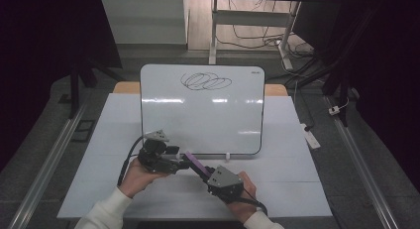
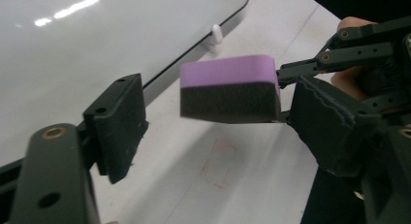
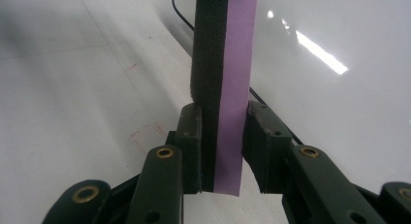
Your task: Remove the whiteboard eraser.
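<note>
The right gripper (image 1: pixel 202 170) had its jaws clamped on the eraser (image 1: pixel 194 164) at lower centre of the high view, purple plastic back and dark felt face gripped edge-on, probably for wiping the scribble (image 1: pixel 206 81) off the glossy whiteboard (image 1: pixel 200 115). The left gripper (image 2: pixel 213 132) was wide open, jaws either side of the eraser's free end, holding nothing.

Crowded near edge, open worktop at the sides

The whiteboard (image 1: pixel 201 110) lies flat across the middle of the worktop (image 1: pixel 297 184) and blocks any low sweep forward; a small white peg (image 1: pixel 228 155) stands just at its near rim. In front of it, the left claw (image 1: pixel 174 162) and right claw (image 1: pixel 202 170) sit close together with the purple-and-black eraser (image 1: pixel 194 163) between them, so little room is left there. Bare worktop runs wide to the left and right of the board, and the strip along the near edge to the right of the hands is free
</note>
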